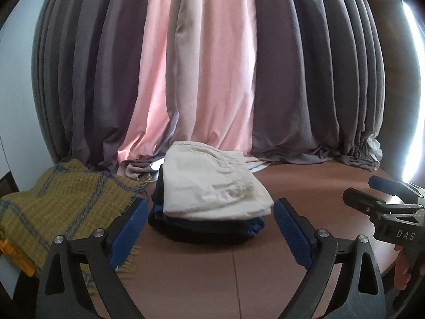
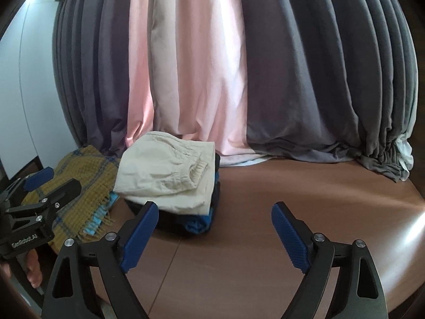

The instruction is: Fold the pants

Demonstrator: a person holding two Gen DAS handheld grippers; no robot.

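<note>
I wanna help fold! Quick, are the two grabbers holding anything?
Left gripper: open, holding nothing.
Right gripper: open, holding nothing.

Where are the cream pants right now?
The cream pants lie folded on top of a dark clothes stack on the brown table, just right of the mustard scarf, before the curtains.

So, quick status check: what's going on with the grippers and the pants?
Left gripper open, empty. Right gripper open, empty. Cream pants folded, on top of a dark stack, untouched. Yellow scarf beside the stack, not in the way.
</note>
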